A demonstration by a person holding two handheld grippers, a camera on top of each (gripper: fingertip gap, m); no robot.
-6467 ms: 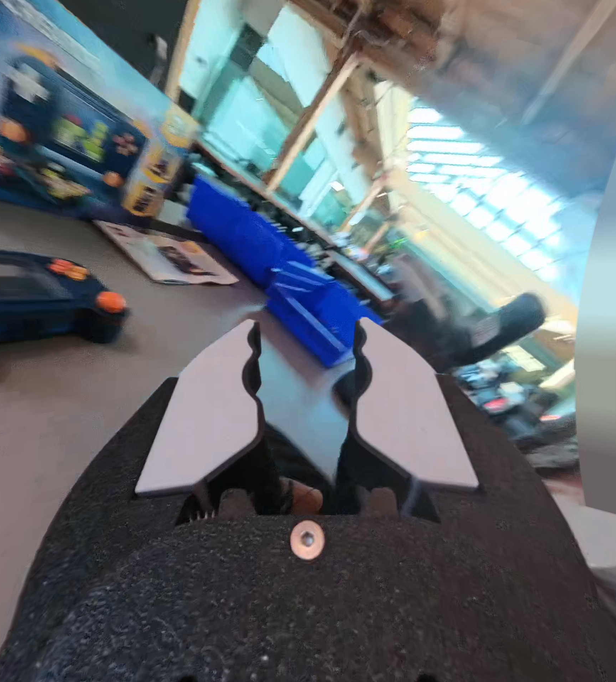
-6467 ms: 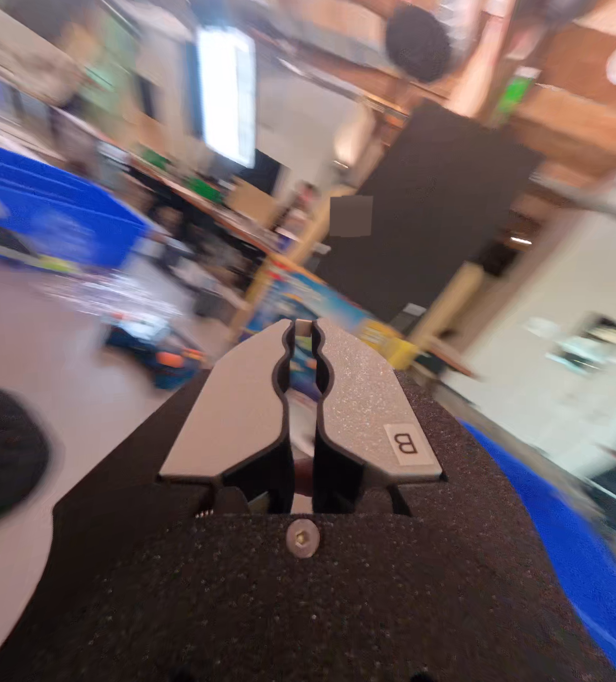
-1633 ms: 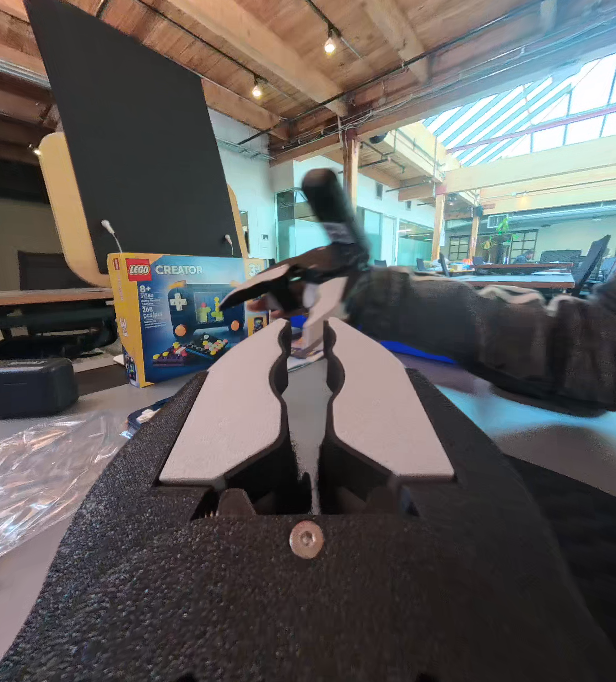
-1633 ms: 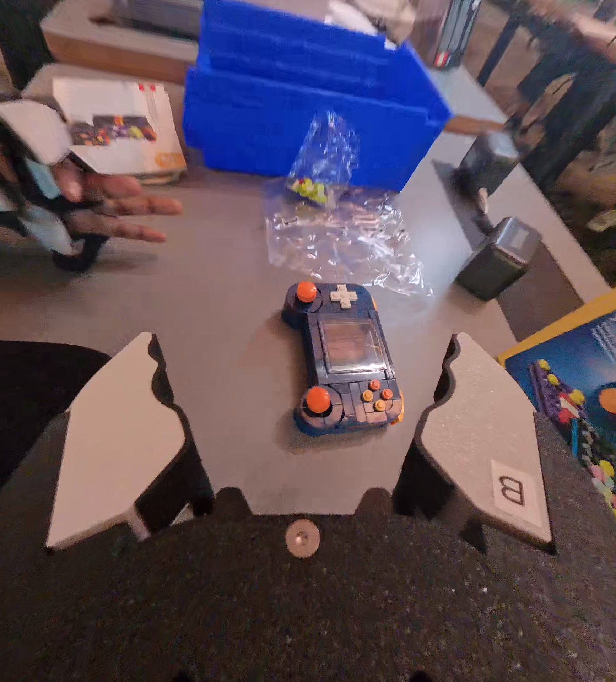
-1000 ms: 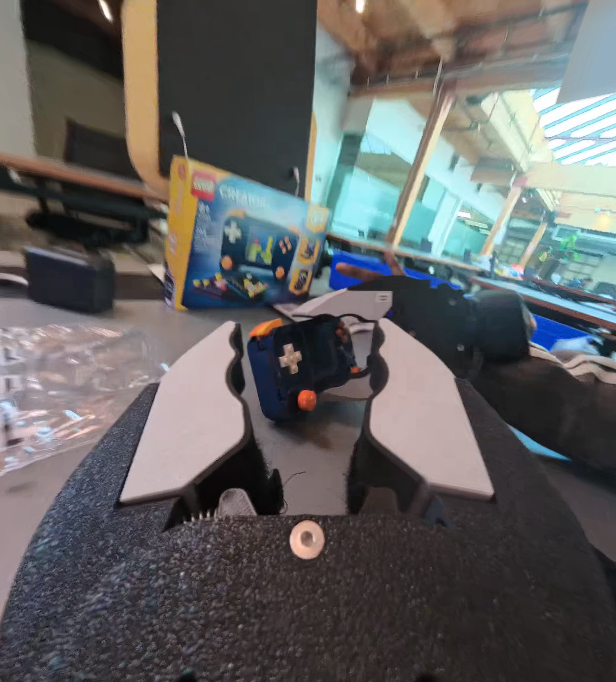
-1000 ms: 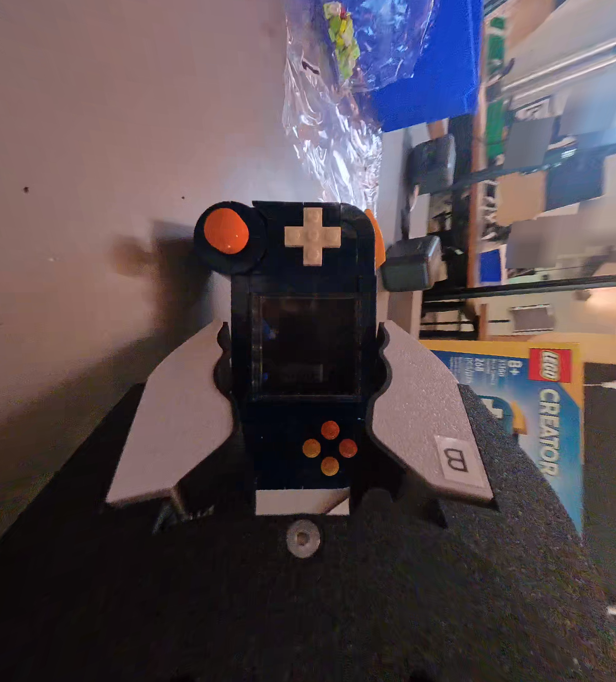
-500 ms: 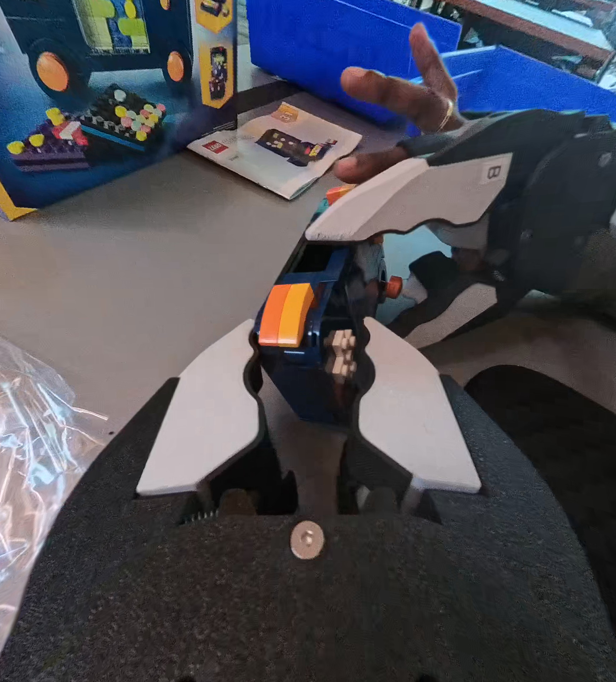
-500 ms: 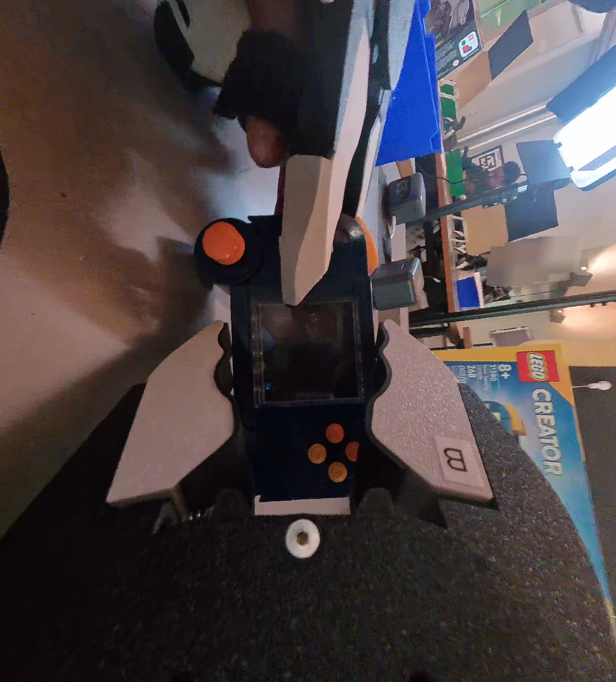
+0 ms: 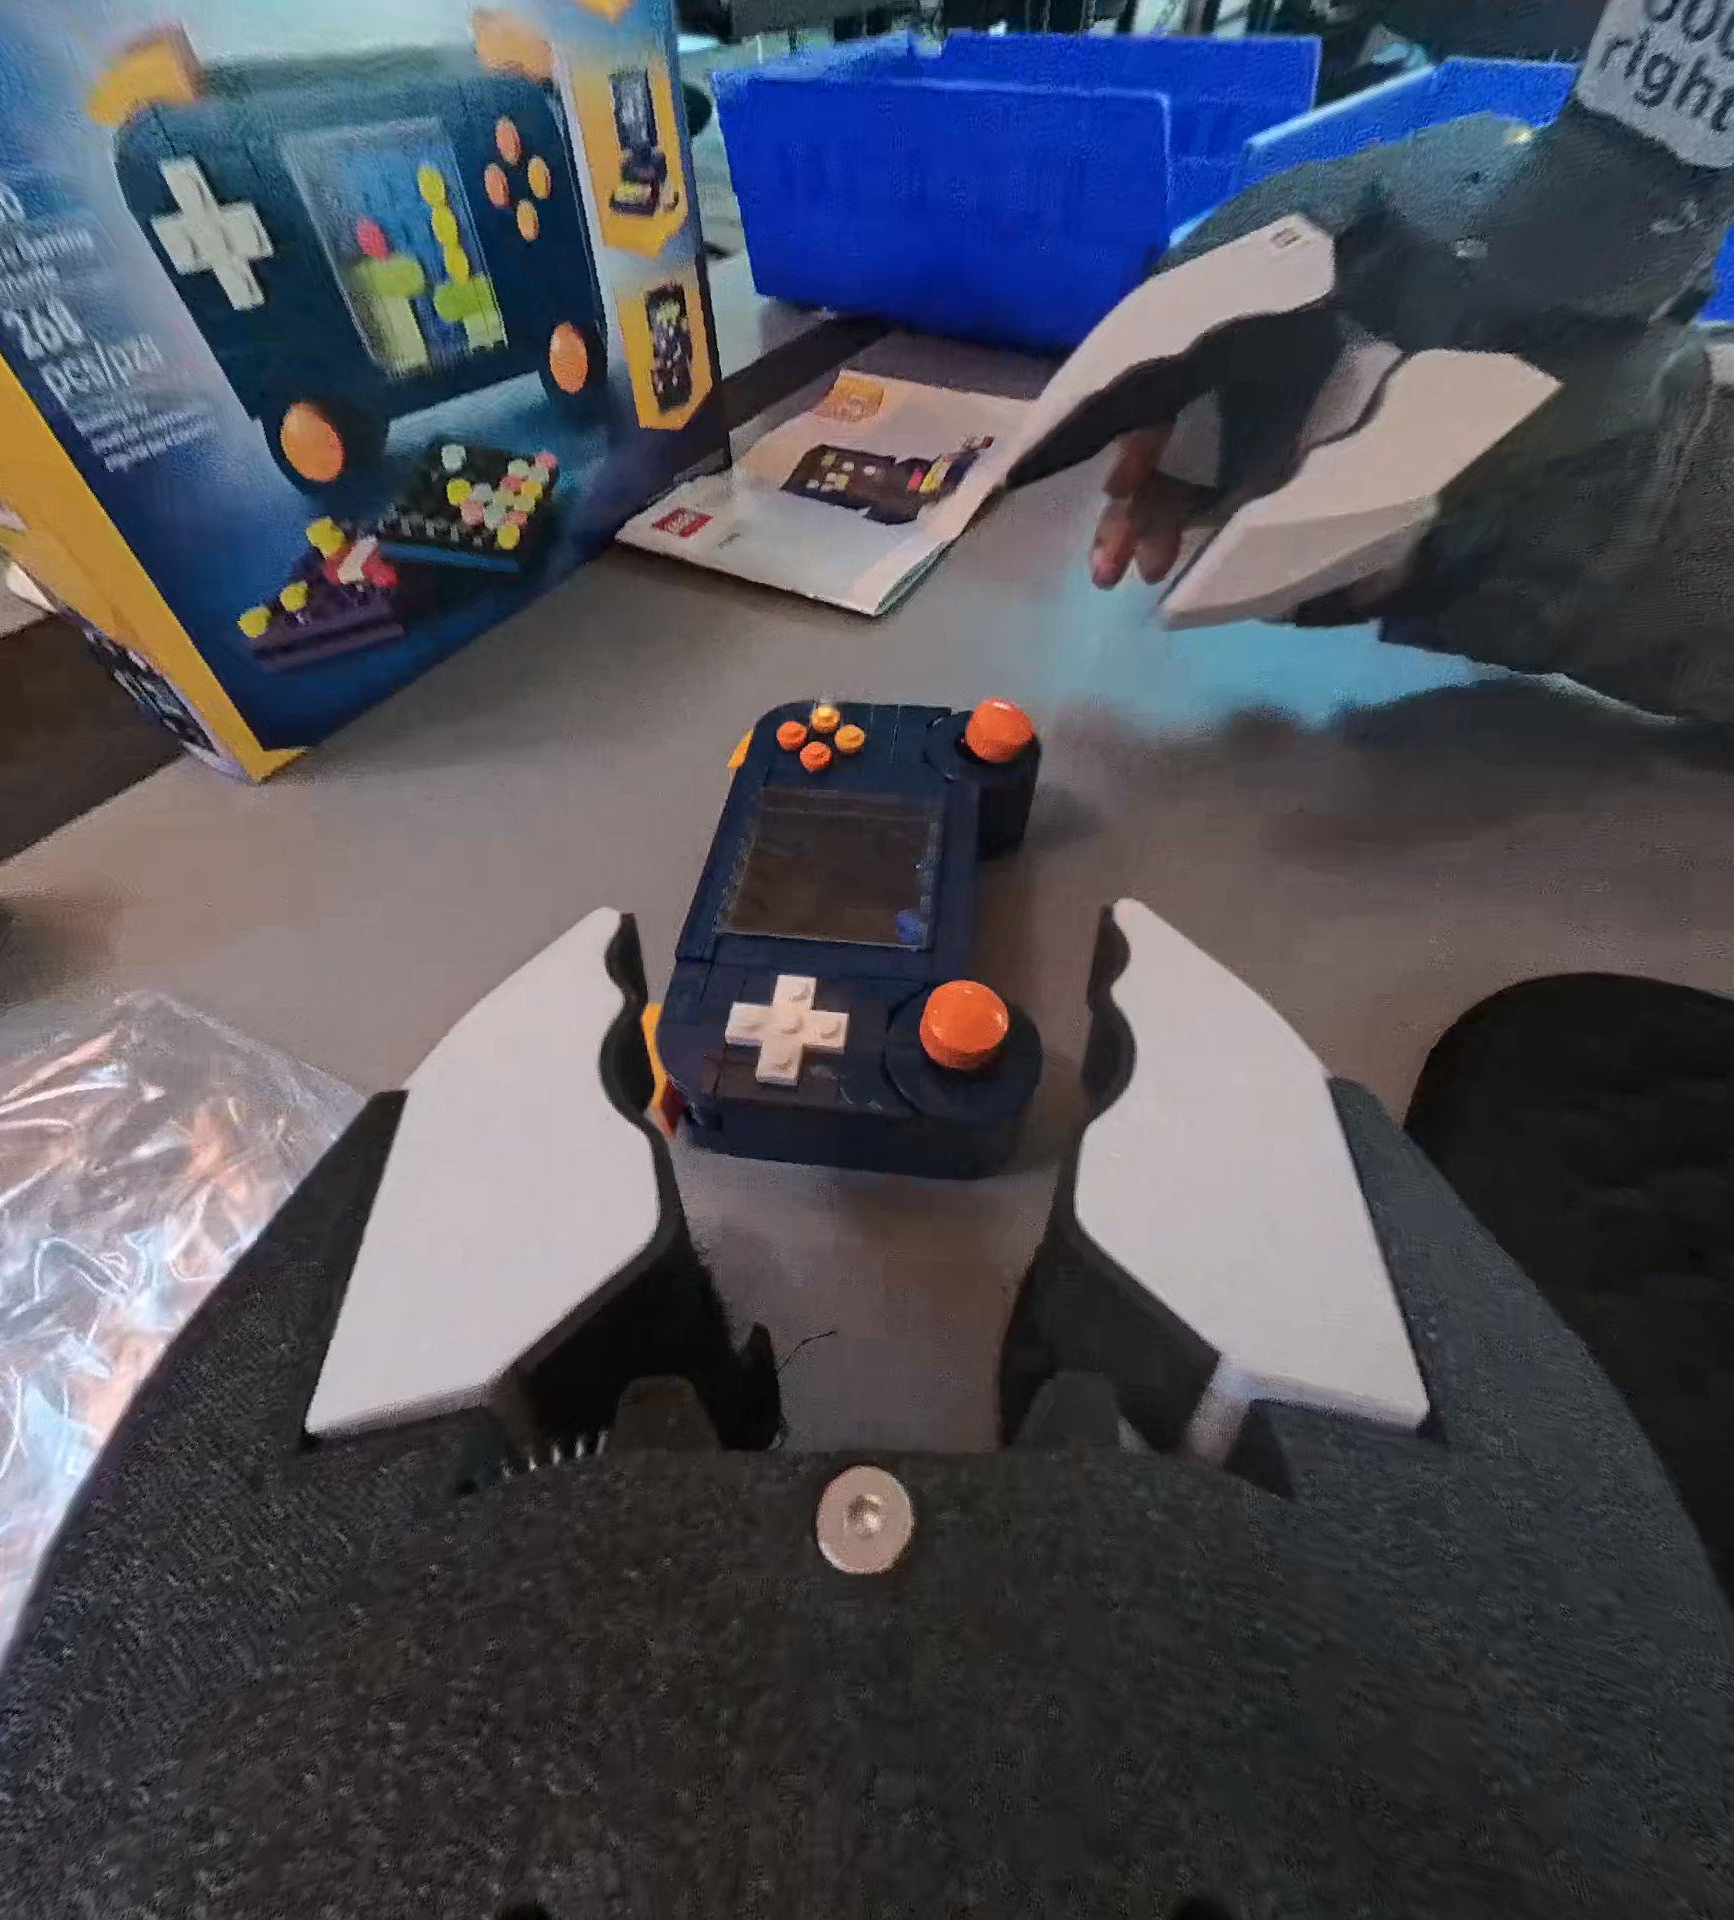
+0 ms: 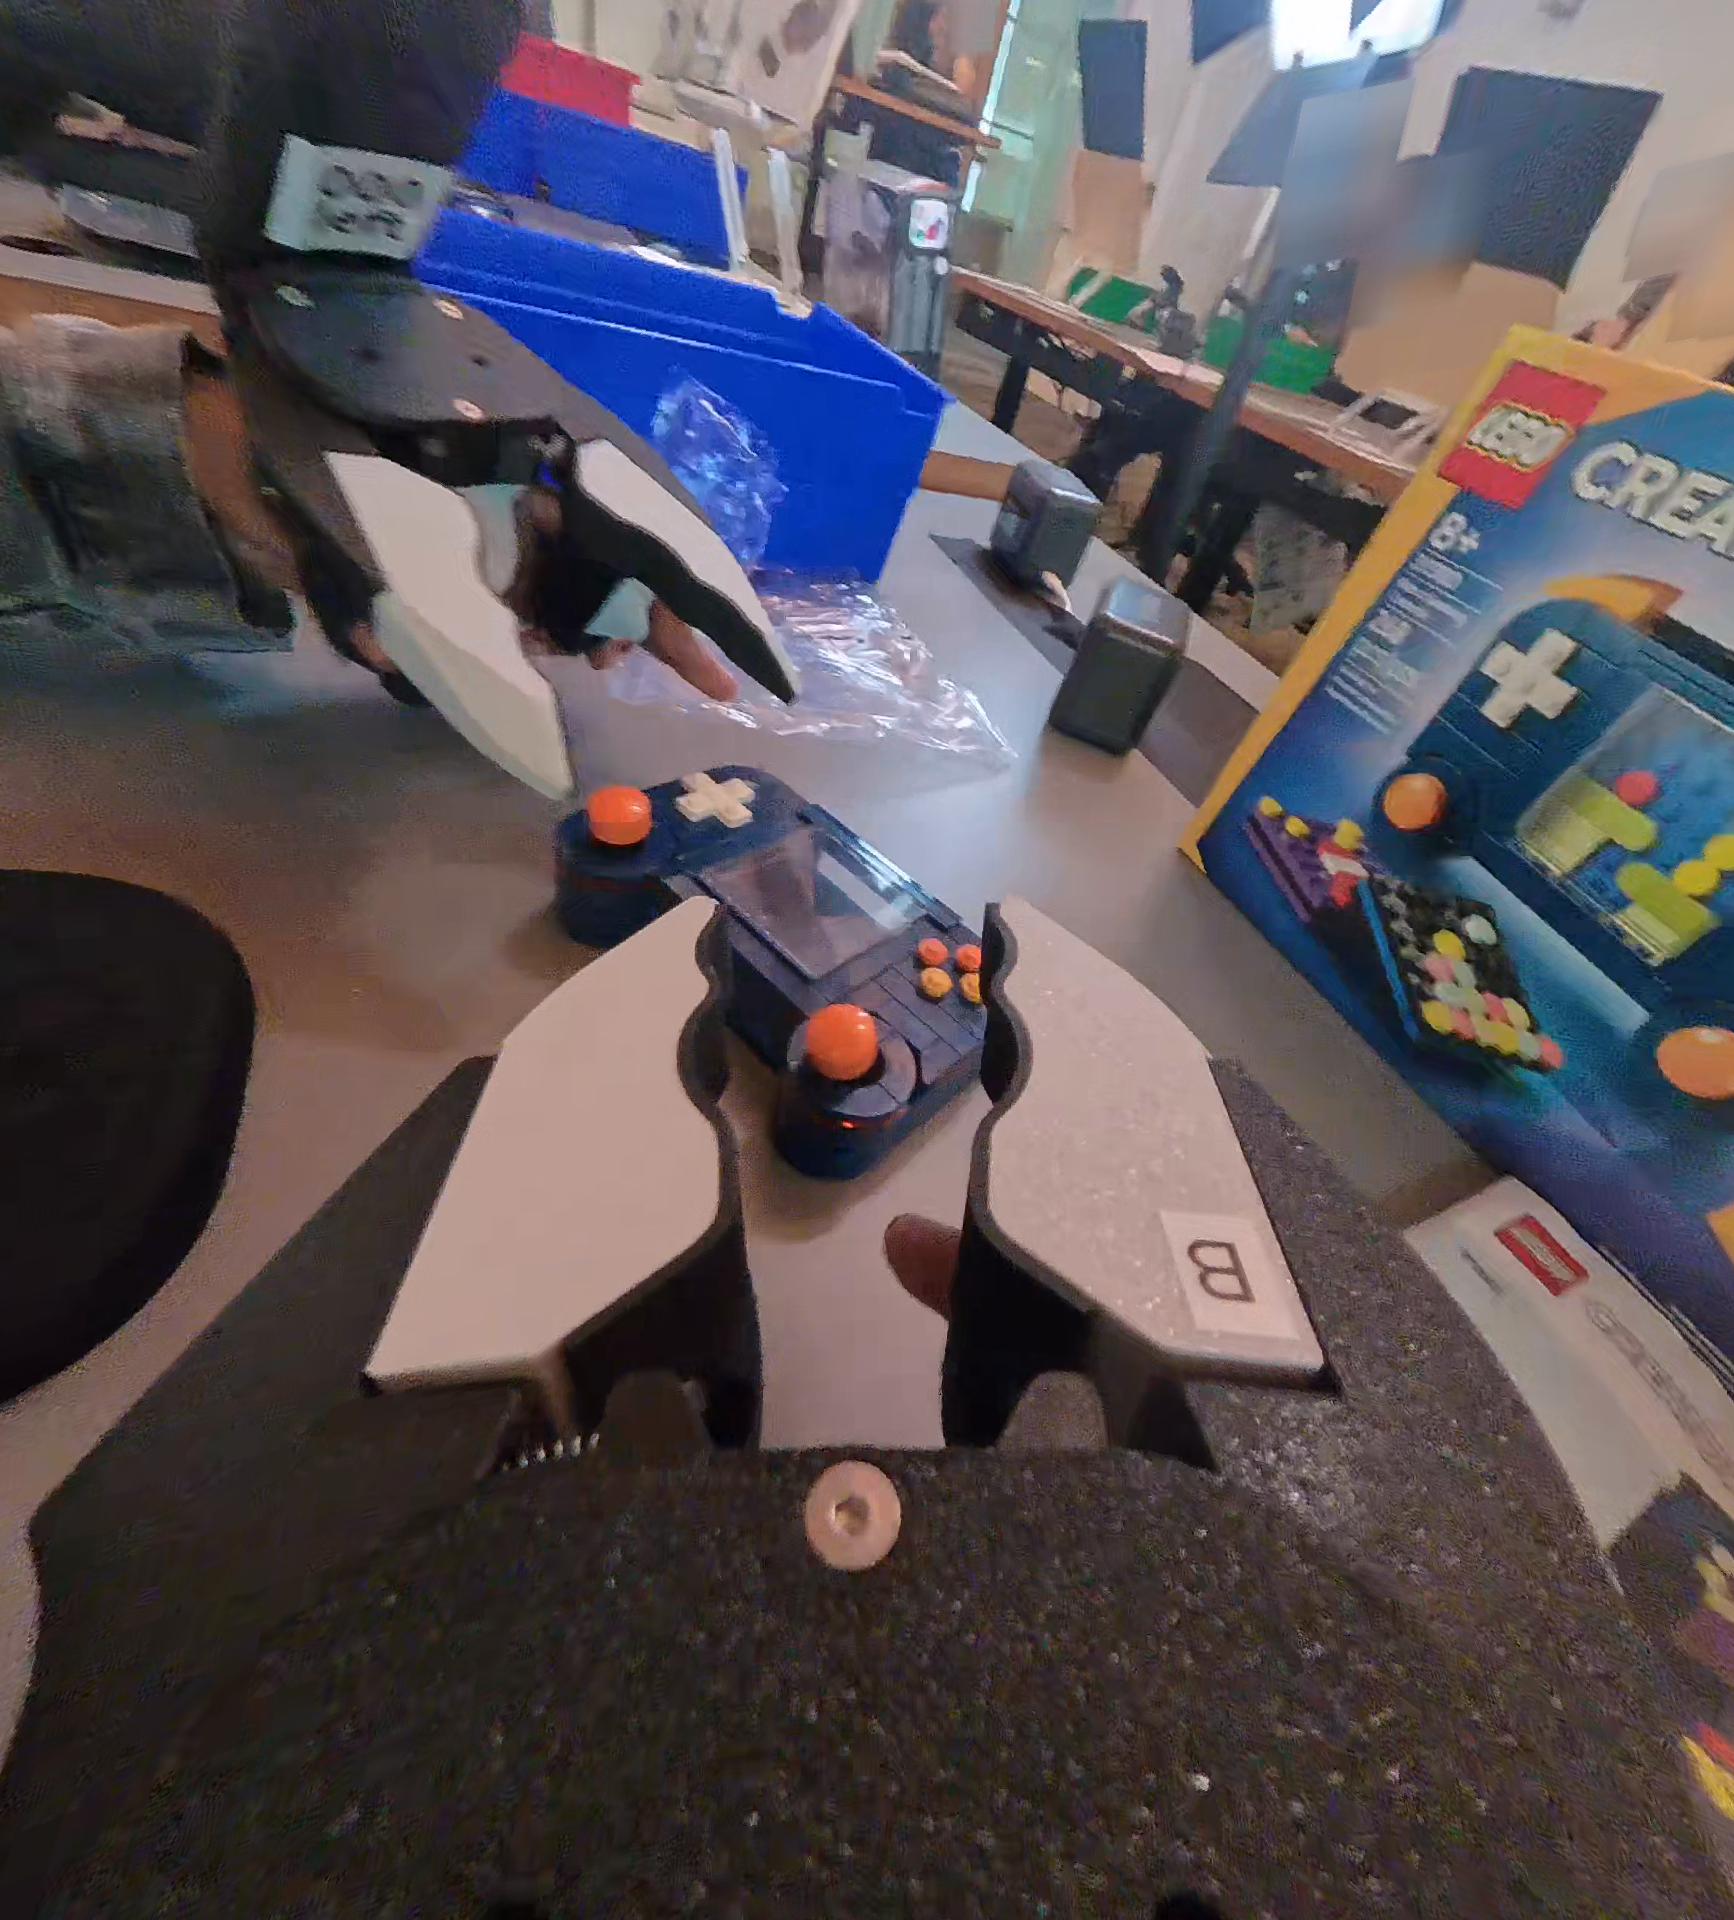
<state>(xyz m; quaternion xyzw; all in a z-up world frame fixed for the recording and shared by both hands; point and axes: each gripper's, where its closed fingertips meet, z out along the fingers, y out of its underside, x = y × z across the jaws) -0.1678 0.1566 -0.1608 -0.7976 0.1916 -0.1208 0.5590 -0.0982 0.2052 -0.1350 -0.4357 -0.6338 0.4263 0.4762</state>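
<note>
A dark blue brick-built handheld game console (image 9: 832,883) with orange knobs and a white cross pad lies flat, screen up, on the grey table (image 9: 375,862). My left gripper (image 9: 863,925) is open and empty, its fingers either side of the console's near end without touching it. My right gripper (image 9: 1081,540) is open and hovers above the table beyond the console. In the right wrist view the console (image 10: 811,883) lies just past my open right gripper (image 10: 847,920), and the left gripper (image 10: 671,732) hangs open above its far end.
A big blue and yellow toy box (image 9: 271,364) stands to the left, also in the right wrist view (image 10: 1569,779). A booklet (image 9: 842,499) and blue bins (image 9: 946,187) lie behind. A clear plastic bag (image 9: 42,1247) is near left, a black round mat (image 9: 1621,1247) right.
Half a second ago both grippers held the console up in the air. Now it lies flat on the table, and both grippers have opened and drawn back from it.
</note>
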